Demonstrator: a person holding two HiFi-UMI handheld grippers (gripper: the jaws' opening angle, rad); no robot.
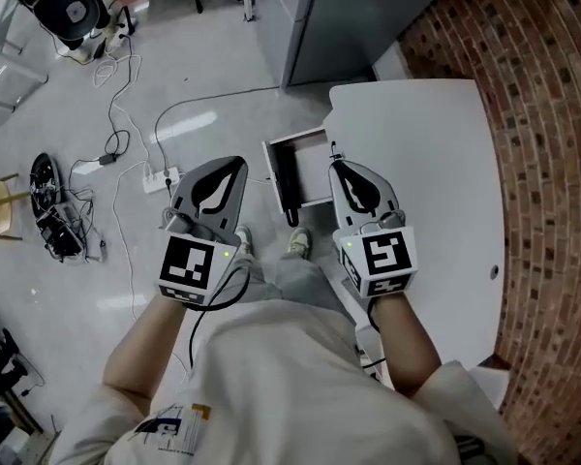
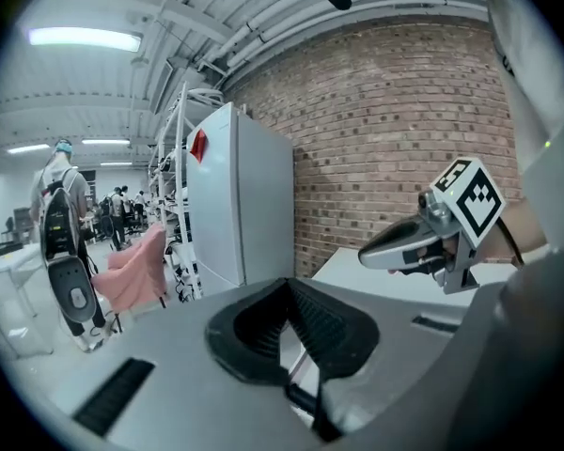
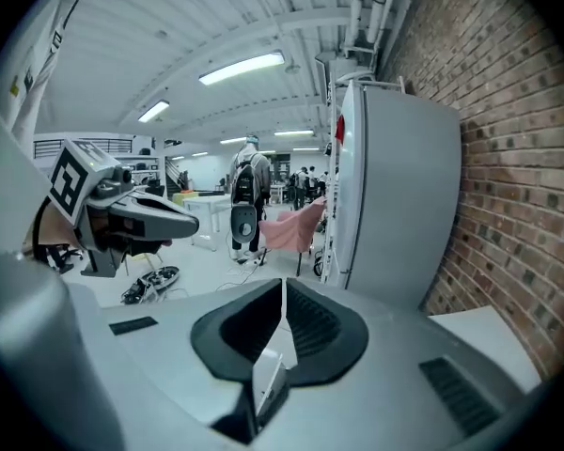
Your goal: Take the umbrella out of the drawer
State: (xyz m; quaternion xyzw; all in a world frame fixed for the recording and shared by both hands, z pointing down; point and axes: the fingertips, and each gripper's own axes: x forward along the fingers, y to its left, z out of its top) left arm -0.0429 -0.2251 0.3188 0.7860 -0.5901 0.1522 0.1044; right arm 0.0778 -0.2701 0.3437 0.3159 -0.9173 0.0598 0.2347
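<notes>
A small white drawer [image 1: 312, 144] stands pulled open from the left side of the white table [image 1: 436, 153]. In it lies a folded black umbrella [image 1: 288, 184], lengthwise, with its handle end over the drawer's near edge. My left gripper [image 1: 239, 164] hangs shut and empty just left of the drawer, above the floor. My right gripper [image 1: 334, 160] is shut and empty too, over the drawer's right edge at the table's side. Both point slightly downward. In the left gripper view the closed jaws [image 2: 288, 284] face a white cabinet; the right gripper view shows its own closed jaws [image 3: 284, 282].
A tall grey cabinet [image 1: 353, 13] stands beyond the drawer, against a brick wall [image 1: 552, 182] that runs along the right. Cables and a power strip [image 1: 161, 177] lie on the floor at left. The person's shoes [image 1: 298, 242] are just before the drawer.
</notes>
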